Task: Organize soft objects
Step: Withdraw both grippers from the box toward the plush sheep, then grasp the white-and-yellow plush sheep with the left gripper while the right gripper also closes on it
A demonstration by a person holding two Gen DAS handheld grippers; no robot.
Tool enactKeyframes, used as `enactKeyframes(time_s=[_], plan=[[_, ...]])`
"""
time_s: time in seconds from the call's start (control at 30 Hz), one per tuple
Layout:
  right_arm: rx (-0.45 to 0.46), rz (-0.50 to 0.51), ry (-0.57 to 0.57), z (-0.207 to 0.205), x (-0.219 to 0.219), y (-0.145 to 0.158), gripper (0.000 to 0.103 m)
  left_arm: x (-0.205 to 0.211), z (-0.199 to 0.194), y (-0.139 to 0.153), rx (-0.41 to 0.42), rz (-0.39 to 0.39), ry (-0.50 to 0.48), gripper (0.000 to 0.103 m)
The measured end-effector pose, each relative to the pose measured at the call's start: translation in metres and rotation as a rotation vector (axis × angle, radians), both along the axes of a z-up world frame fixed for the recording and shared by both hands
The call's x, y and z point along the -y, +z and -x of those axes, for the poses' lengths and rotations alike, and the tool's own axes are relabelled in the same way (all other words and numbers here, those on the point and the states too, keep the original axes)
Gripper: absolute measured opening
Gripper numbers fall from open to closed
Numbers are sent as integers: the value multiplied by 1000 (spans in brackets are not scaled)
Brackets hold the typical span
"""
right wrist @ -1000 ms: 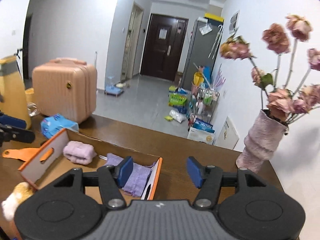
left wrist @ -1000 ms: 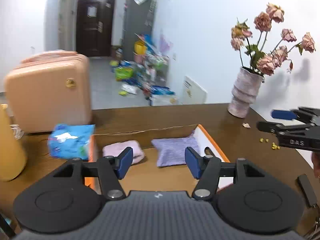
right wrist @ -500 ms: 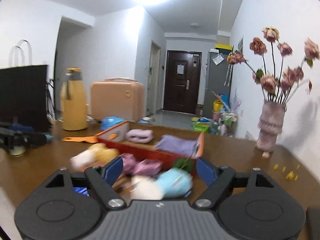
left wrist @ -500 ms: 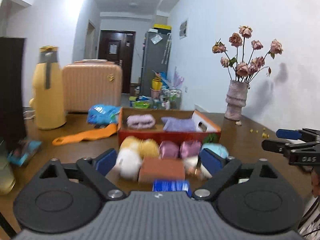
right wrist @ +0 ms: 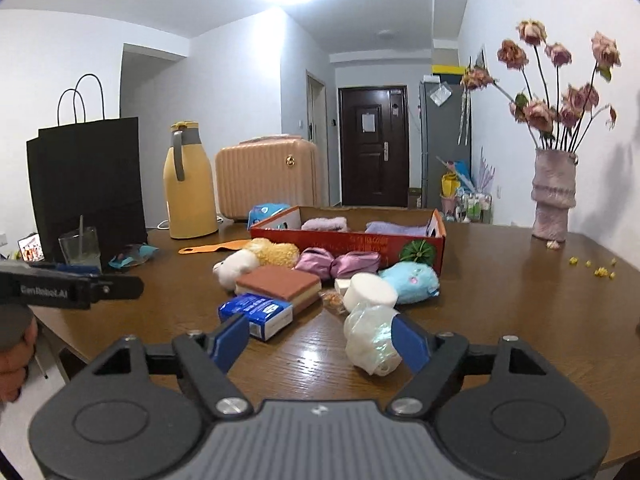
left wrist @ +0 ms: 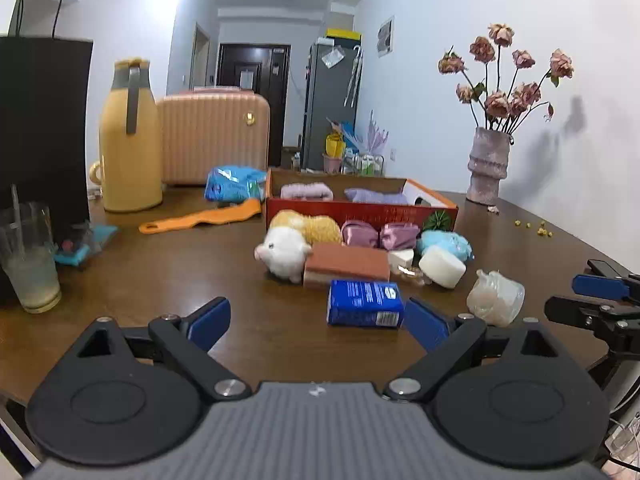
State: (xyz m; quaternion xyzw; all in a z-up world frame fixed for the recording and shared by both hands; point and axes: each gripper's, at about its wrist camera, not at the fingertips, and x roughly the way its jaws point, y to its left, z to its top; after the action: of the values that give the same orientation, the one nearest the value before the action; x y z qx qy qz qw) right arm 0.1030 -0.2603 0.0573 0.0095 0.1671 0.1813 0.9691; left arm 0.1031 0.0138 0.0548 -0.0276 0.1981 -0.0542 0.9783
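A red cardboard box point(left wrist: 360, 210) point(right wrist: 352, 238) holds a pink towel point(left wrist: 306, 191) and a purple towel point(left wrist: 376, 196). In front of it lie a white and yellow plush point(left wrist: 286, 250), a brown sponge point(left wrist: 347, 265), purple pouches point(left wrist: 380, 234), a light blue plush point(left wrist: 446, 242), a white foam cylinder point(left wrist: 442, 267), a blue tissue pack point(left wrist: 364, 304) and a crumpled plastic bag point(left wrist: 496, 298). My left gripper point(left wrist: 318, 322) is open and empty, near the tissue pack. My right gripper point(right wrist: 320, 340) is open, its right finger beside the plastic bag point(right wrist: 372, 340).
A yellow thermos point(left wrist: 128, 140), a black paper bag point(left wrist: 40, 128), a glass point(left wrist: 30, 256), an orange shoehorn point(left wrist: 200, 218) and a peach suitcase point(left wrist: 212, 136) stand left and behind. A vase of dried flowers point(left wrist: 488, 168) stands at the back right.
Both grippers have pulled back from above the box and dropped low near the table's front edge. The pile of soft things has come into view. The jaws have opened wider.
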Motion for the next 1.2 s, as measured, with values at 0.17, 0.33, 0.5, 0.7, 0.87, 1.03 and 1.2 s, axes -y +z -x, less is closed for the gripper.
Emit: enactKeyframes(time_s=[0.17,0.33,0.5,0.7,0.87,1.03,1.2], plan=[[-53,-27,32,-23,-12,-11,64,-7,-24,-19,-72,28,13,93],[-101,-7,73,-61,-38,-15,58,-22,-72,-19,-88,76,37,88],[-111,7,73,-104,-62,-10,57,-28,-147,-13,-105,87,34,88],[-145,22,74,-134,-76,-16,57,-32,-224,-27,-184,95,39,82],[-170,20,61,-153,-77,-24,57,-49,-238,-38,-232,229,11,49],[-168,20,70,-158,-81,-28,56,-53,-205,-4,-111,247,32,37],[-105,-9,35,-143,-65,-15,56,-53,-153,23,-20,280,-60,2]])
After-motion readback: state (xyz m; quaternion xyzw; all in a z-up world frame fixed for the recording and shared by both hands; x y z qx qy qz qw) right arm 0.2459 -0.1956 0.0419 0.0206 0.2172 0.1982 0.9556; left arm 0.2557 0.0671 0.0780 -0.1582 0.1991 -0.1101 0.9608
